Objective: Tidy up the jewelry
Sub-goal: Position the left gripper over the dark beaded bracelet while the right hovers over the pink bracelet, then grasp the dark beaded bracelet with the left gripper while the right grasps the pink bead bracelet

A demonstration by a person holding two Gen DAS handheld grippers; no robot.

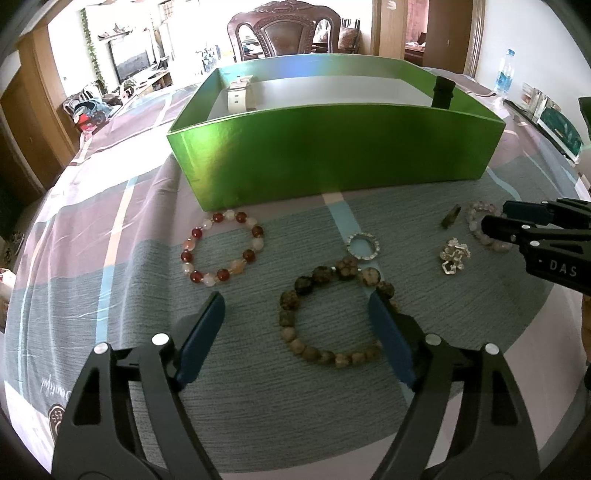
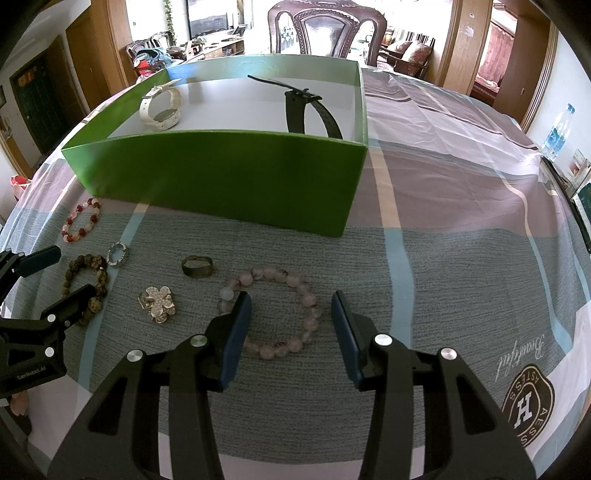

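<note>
A green box holds a white watch and a black watch. On the cloth in front lie a red-and-white bead bracelet, a brown bead bracelet, a sparkly ring, a flower brooch, a bronze ring and a pink bead bracelet. My left gripper is open over the brown bracelet. My right gripper is open over the pink bracelet, its fingers either side of it.
The table has a striped cloth with a logo. A water bottle and boxes stand at the far right edge. A wooden chair stands behind the table.
</note>
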